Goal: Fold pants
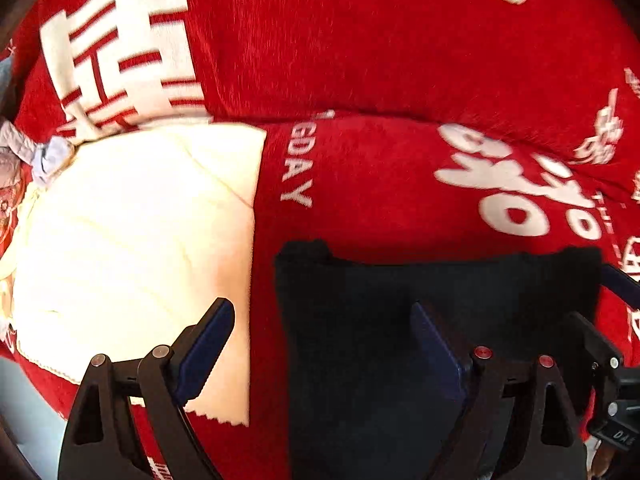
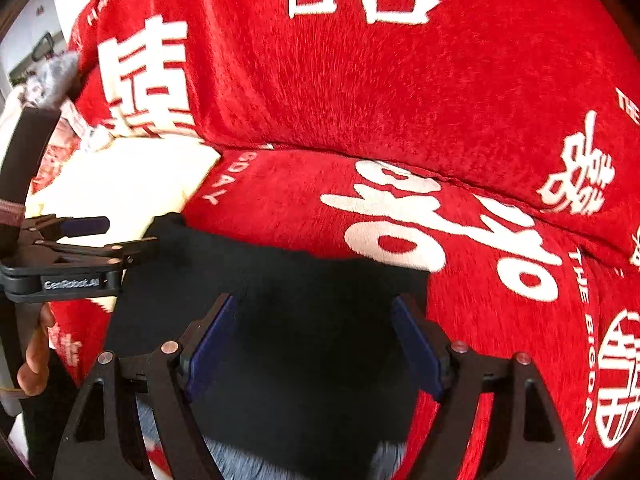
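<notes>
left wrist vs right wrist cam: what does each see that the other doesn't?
Left wrist only: the cream cloth's full spread down to its zigzag lower edge, and the black pants' straight top edge from corner to corner.

Right wrist only: the left gripper from the side, the hand holding it, a white wall at upper left, and a grey fringe at the bottom.

Both: the red cover with white characters, the pants lying on it, the cream cloth beside them, and open jaws with nothing gripped. The right gripper hangs over the pants.
</notes>
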The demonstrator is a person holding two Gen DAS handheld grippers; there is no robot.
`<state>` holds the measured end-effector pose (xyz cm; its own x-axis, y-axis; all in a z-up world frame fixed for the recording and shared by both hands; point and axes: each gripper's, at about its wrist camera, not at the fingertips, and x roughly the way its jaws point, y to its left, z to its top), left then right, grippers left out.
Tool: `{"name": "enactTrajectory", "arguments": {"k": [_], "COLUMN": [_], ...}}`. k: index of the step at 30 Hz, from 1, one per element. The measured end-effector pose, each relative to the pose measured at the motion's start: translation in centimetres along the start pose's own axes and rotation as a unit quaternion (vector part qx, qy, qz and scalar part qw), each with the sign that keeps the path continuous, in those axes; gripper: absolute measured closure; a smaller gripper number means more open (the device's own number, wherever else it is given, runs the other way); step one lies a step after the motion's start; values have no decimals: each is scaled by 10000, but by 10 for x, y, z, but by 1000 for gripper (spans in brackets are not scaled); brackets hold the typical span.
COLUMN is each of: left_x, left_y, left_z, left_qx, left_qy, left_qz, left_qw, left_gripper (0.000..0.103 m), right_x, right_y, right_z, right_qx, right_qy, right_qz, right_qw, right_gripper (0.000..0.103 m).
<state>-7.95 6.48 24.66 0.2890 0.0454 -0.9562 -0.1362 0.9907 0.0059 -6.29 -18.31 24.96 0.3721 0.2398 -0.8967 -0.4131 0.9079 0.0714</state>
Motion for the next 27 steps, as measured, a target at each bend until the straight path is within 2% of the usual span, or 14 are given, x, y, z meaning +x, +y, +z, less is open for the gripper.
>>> {"name": "enactTrajectory", "arguments": {"k": [4,6,7,8,12,15,21,25,27], "left_x": [27,35,38,41,38,20,-22,-33,-24], "left_y": [-3,0,1,3,4,6,7,3,0], "left_z": [-2,-2,-2,-2,-3,-7,-36,-60,-70], "left_qx": [55,-44,-128,-196,-163,-160,-41,111,218], "left_qy": [270,339,381,399,394,248,-126,-231,-96], "left_qz": [0,-136,-215,-222,-239,-192,-333,-57,45], "left_qw": [9996,9993,9990,9988,9988,9994,9994,9997,9997], "left_gripper": [13,11,9,4,1,1,1,1,1], "right_x": [38,52,55,57,57,44,-14,-30,-28], "right_y": [-3,-8,-9,-10,-7,-5,5,12,16], "right_z": [2,-2,-4,-6,-7,-8,-32,-57,-70], "right_qx": [55,136,192,238,130,138,65,155,176], "right_qy": [483,699,694,650,667,628,99,53,111], "right_qz": [-124,-127,-106,-37,-65,-189,-106,90,228], "right_qw": [9987,9974,9973,9976,9977,9977,9999,9998,9995], "right_gripper": [20,13,6,4,2,2,2,2,2]}}
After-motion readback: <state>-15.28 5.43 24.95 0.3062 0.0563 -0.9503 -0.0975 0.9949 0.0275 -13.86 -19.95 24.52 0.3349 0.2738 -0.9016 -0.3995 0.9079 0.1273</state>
